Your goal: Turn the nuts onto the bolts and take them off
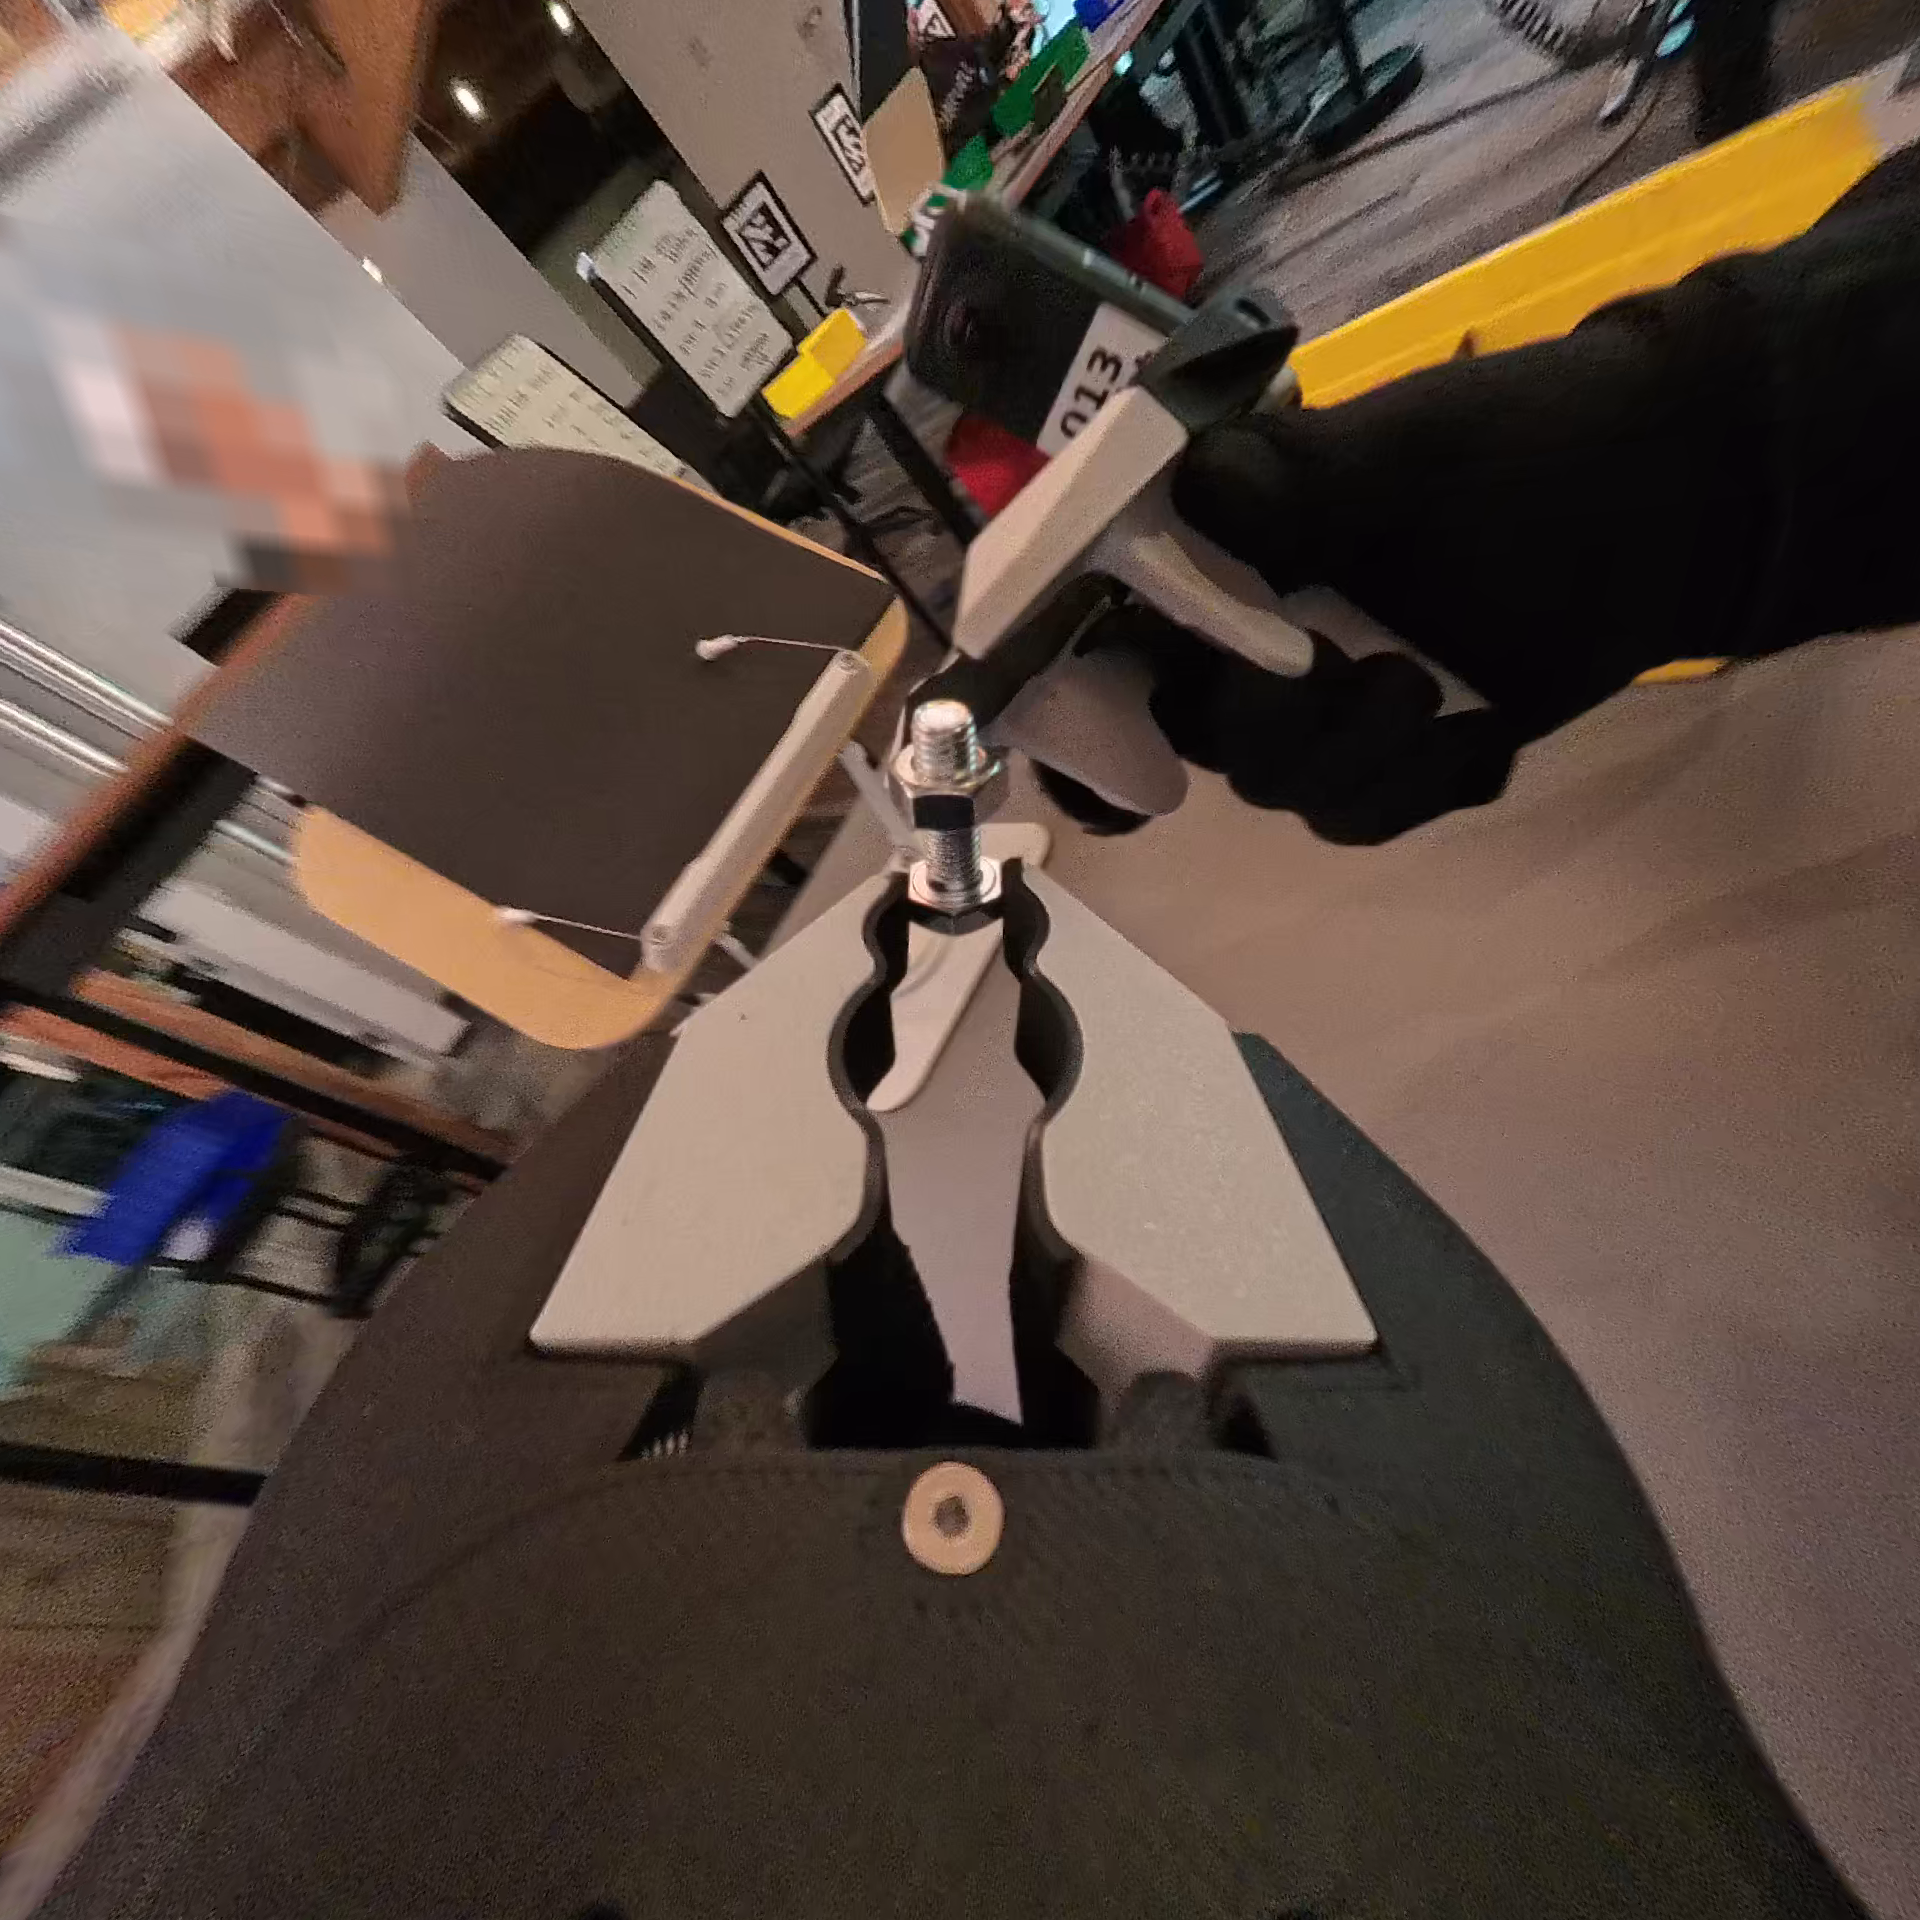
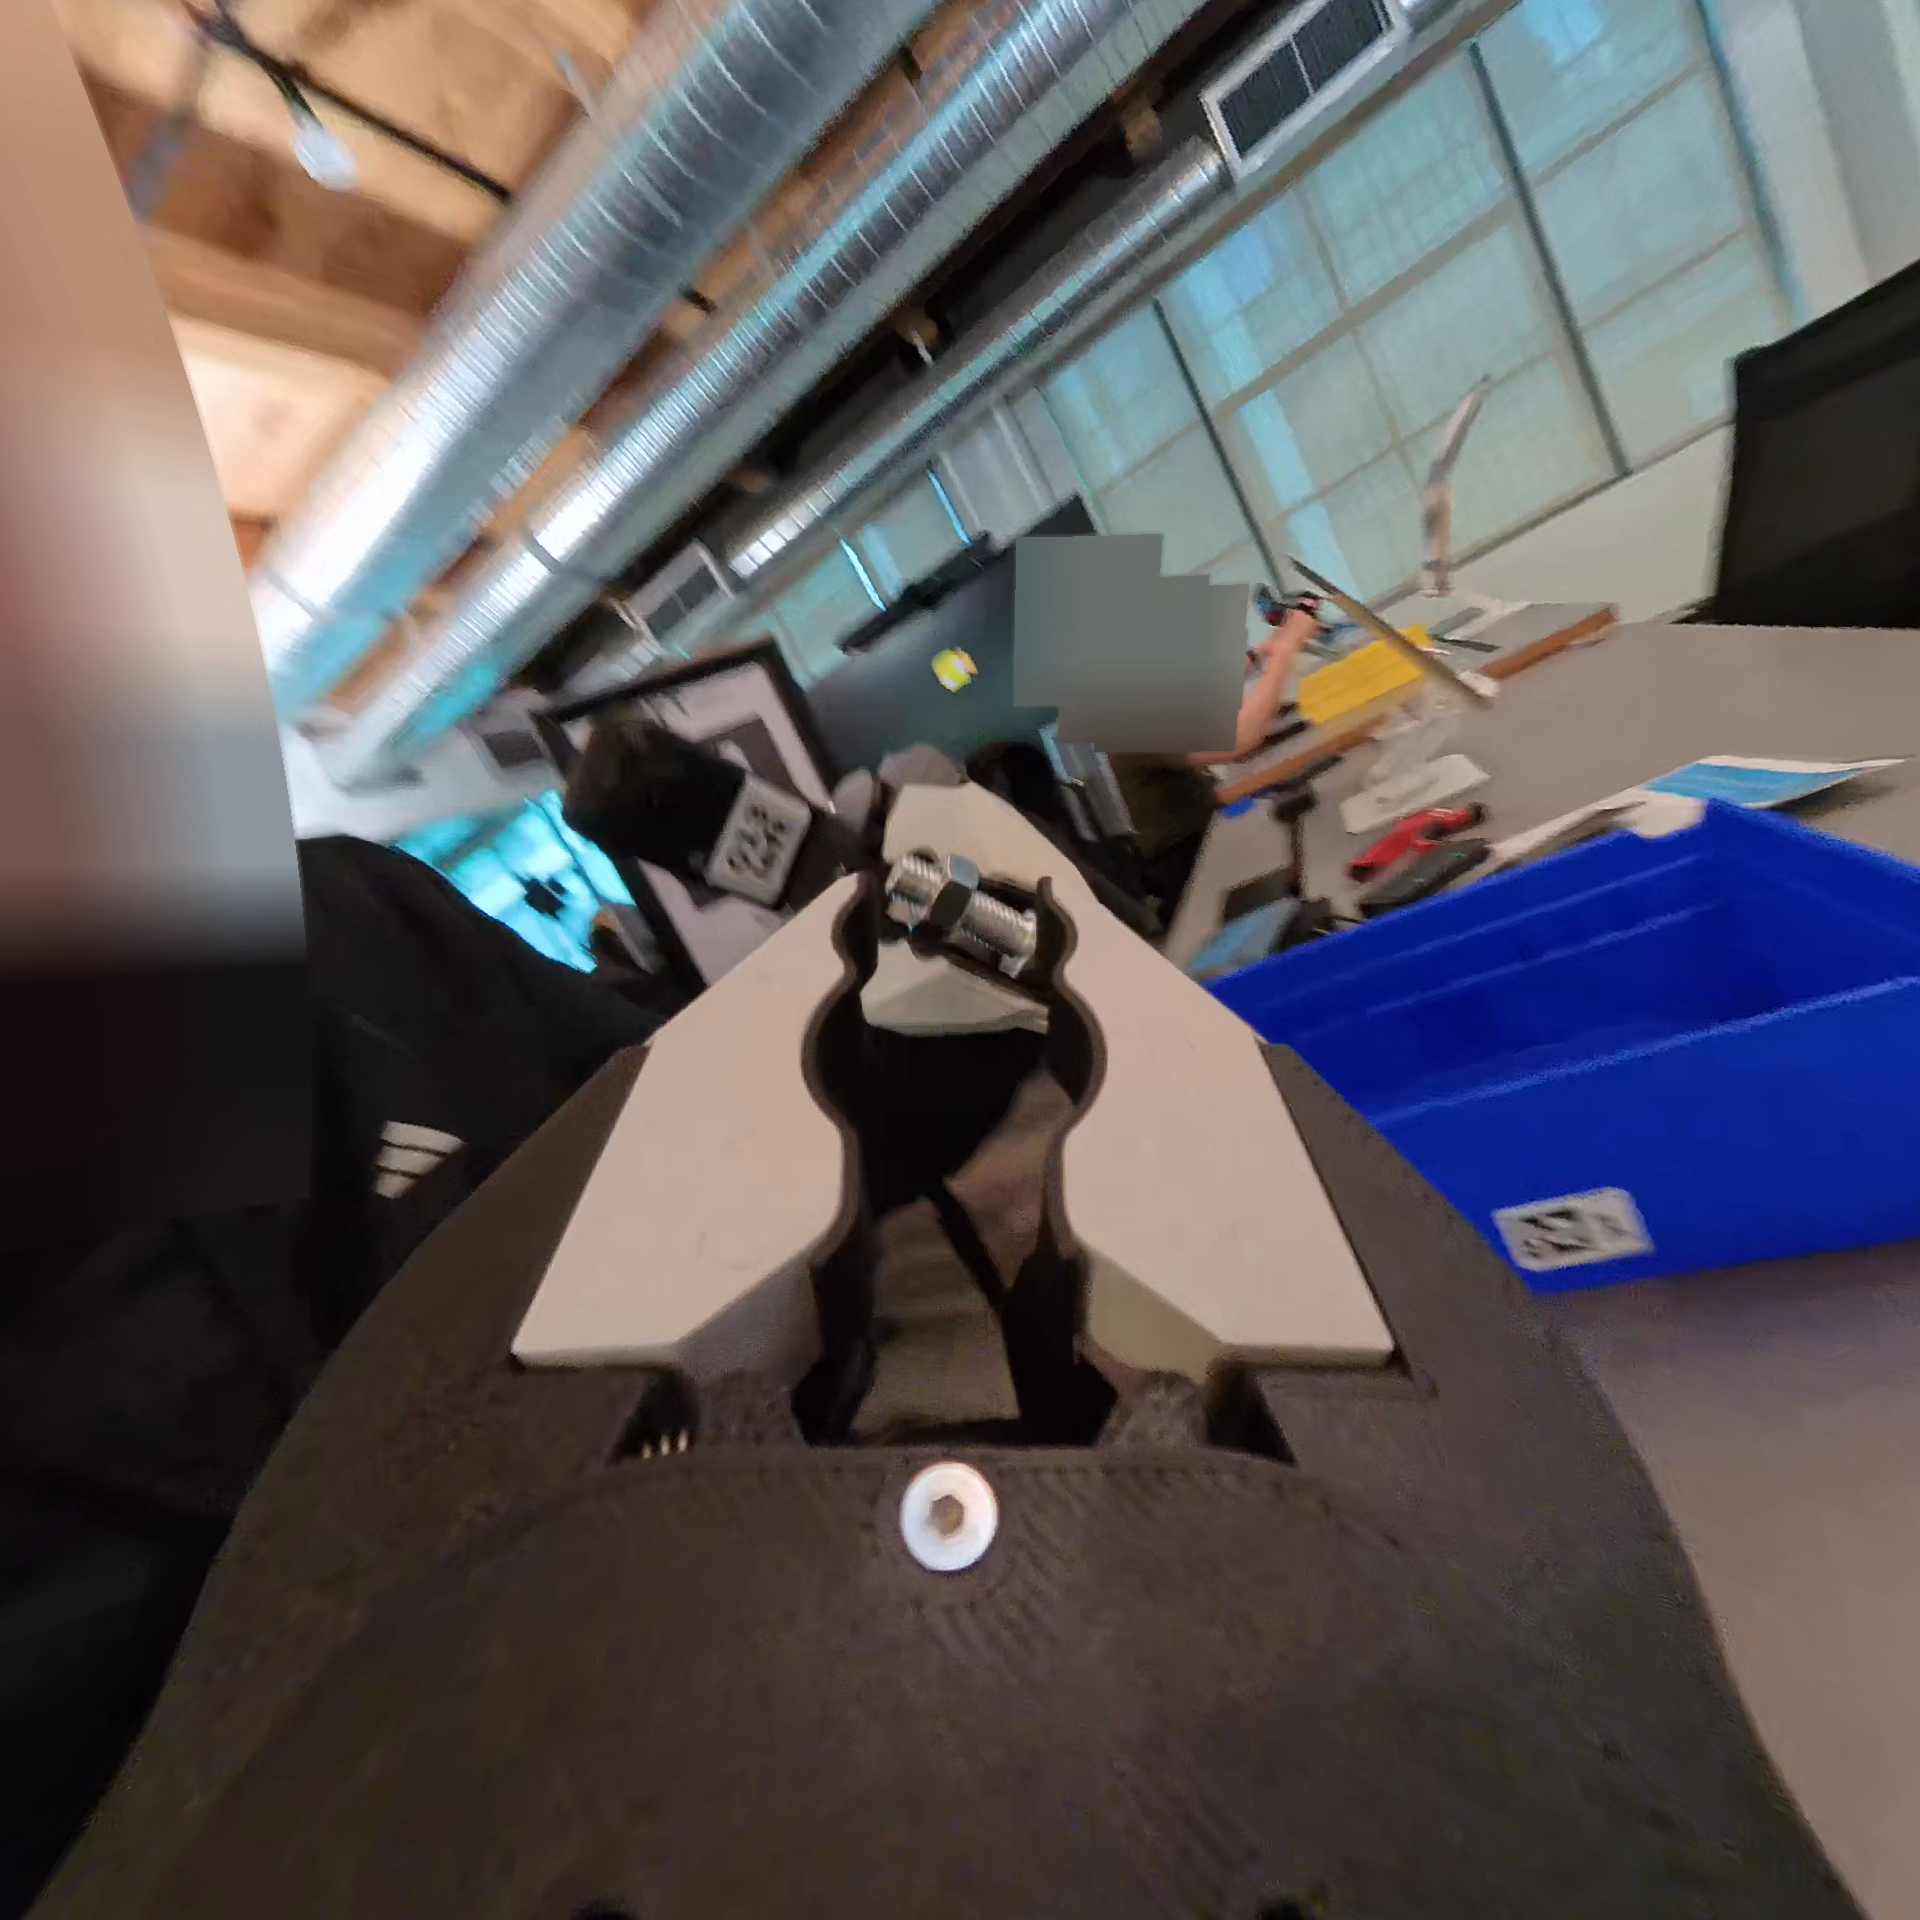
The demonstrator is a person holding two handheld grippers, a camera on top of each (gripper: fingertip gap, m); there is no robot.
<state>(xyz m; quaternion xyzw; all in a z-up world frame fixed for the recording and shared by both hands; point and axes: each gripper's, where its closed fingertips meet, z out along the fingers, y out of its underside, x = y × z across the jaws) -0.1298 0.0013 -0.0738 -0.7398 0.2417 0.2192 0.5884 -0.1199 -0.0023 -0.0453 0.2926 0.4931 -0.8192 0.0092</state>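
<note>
In the left wrist view my left gripper (image 1: 953,894) is shut on the lower hex end of a silver threaded bolt (image 1: 948,852), which stands up from the fingertips. A hex nut (image 1: 940,781) sits high on the thread, just below the bolt's top. My right gripper (image 1: 1003,727), held by a black-gloved hand (image 1: 1507,540), comes in from the upper right, its black finger edge at the bolt's top. In the right wrist view the right gripper (image 2: 954,902) has its jaws a little apart, with the bolt (image 2: 992,928) and nut (image 2: 943,900) lying slantwise just beyond the tips. The left gripper's grey fingers (image 2: 940,826) show behind.
A blue bin (image 2: 1558,1049) stands on the grey table (image 2: 1766,1455) to the right. A yellow bin (image 1: 1558,260) lies behind the gloved hand. A dark chair seat with a plywood edge (image 1: 540,707) is at the left. A person sits at a far table with tools (image 2: 1413,831).
</note>
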